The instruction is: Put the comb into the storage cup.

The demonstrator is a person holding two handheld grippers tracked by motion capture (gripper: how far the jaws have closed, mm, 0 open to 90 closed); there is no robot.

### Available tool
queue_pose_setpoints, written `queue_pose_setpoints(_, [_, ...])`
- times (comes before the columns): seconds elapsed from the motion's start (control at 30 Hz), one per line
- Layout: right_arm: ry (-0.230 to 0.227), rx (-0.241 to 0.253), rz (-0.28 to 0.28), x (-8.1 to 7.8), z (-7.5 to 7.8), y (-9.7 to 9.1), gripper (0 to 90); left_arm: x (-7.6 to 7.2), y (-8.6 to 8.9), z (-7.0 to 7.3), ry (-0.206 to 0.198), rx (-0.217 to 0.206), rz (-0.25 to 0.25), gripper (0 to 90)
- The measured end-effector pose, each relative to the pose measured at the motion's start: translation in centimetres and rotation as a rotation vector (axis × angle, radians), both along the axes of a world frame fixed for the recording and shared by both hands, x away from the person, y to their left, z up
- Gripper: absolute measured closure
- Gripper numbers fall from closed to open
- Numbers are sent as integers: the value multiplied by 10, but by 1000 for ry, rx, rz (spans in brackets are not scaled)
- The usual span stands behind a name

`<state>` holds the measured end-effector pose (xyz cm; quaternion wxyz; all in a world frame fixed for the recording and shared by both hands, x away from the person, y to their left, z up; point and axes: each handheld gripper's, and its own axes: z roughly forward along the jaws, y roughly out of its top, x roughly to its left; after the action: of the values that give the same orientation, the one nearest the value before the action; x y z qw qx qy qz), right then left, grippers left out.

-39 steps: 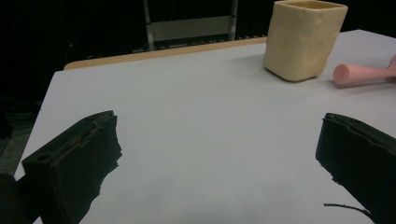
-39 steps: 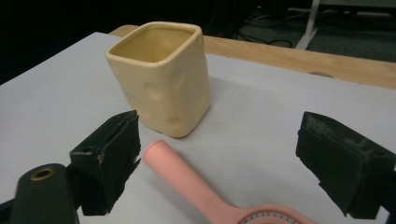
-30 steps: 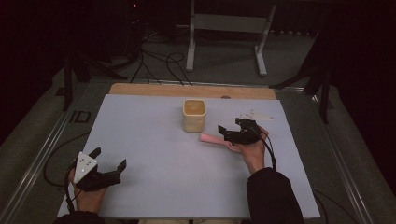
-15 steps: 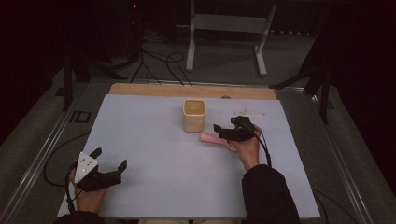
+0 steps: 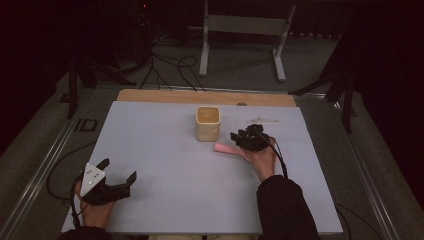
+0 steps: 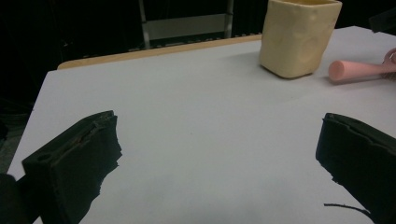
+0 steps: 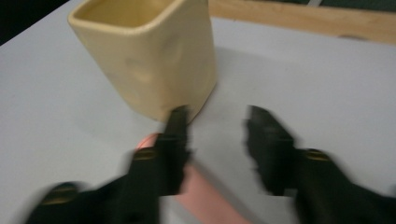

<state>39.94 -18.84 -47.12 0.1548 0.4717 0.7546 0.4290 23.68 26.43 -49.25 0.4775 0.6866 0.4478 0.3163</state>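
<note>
Pink cylinder (image 5: 226, 148) is lying on the bench (image 5: 165, 150) just beside the cream cup (image 5: 207, 123); the right tool (image 7: 215, 126), jaws just closing astride it, is apparently preparing a lift, while the left tool (image 5: 118, 172) is waiting wide open.

light: dim room, only the pale grey-white surface (image 5: 165, 150) lit, surroundings near black | shadows: soft, short | glare: none really | blur: right gripper view pretty smeared, black hand-held gripper (image 7: 217, 126) fuzzy | left gripper view: decently sharp
</note>
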Motion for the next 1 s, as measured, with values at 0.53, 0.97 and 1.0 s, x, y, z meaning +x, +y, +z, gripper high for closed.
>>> queue_pose_setpoints(0.53, [58, -105, 27, 5, -15, 18, 900, 0, -1, 0, 0, 1, -2, 1])
queue_pose_setpoints(0.97, [123, -173, 68, 3, -24, 25, 900, 0, -1, 0, 1, 3, -5, 1])
queue_pose_setpoints(1.0, [125, -179, 74, 2, -24, 25, 900, 0, -1, 0, 0, 2, -5, 1])
